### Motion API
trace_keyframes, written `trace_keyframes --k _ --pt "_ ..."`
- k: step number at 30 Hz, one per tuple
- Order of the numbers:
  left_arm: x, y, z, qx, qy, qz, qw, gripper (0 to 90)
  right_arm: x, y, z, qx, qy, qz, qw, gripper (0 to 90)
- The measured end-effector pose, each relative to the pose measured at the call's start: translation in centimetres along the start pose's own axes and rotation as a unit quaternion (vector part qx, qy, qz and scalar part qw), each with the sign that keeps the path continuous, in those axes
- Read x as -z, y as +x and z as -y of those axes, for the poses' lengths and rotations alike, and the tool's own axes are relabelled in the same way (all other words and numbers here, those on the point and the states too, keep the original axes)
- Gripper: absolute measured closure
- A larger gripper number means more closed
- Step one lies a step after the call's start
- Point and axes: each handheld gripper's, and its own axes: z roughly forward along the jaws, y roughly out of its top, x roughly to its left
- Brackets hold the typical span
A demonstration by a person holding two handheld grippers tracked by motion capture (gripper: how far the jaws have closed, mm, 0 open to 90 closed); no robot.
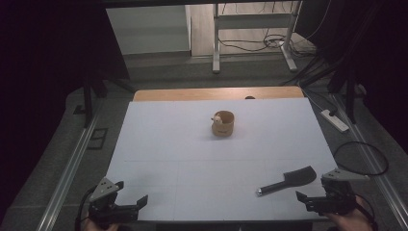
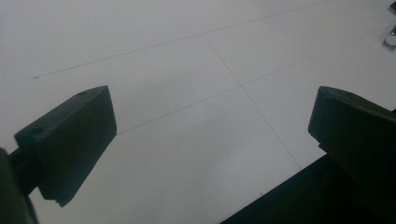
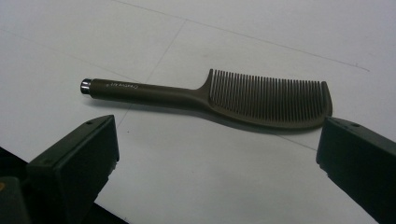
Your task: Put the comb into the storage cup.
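White tabletop [image 1: 192, 159], one item for pickup. Left gripper [image 1: 126, 206]: sat at the near left corner, jaws spread wide, nothing between them, well apart from the item. Brown comb [image 1: 286, 180]: lay flat just ahead of the right gripper's open fingers [image 3: 74, 158], long axis crosswise to them, metal-capped handle toward the left, toothed head toward the right. Right gripper [image 1: 312, 198]: jaws fully apart, empty, plainly the nearer hand. Small tan cup [image 1: 223, 123] stood far beyond both.
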Motion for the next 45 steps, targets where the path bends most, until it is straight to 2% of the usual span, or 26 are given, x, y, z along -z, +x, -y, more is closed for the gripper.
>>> trace_keyframes --k 27,36,45 --pt "0.1 0.2 0.1 0.007 -0.004 0.006 1.0000 1.3 -0.3 -0.1 -0.2 -0.001 0.016 -0.006 0.9999 0.0" --pt "0.1 0.3 0.0 0.010 -0.005 0.010 0.9999 1.3 -0.4 -0.2 -0.8 0.007 0.007 -0.006 0.9999 0.0" --pt "0.1 0.4 0.1 0.014 -0.007 0.010 0.9998 1.2 -0.8 -0.6 -1.2 0.018 0.017 -0.028 0.9993 0.0"
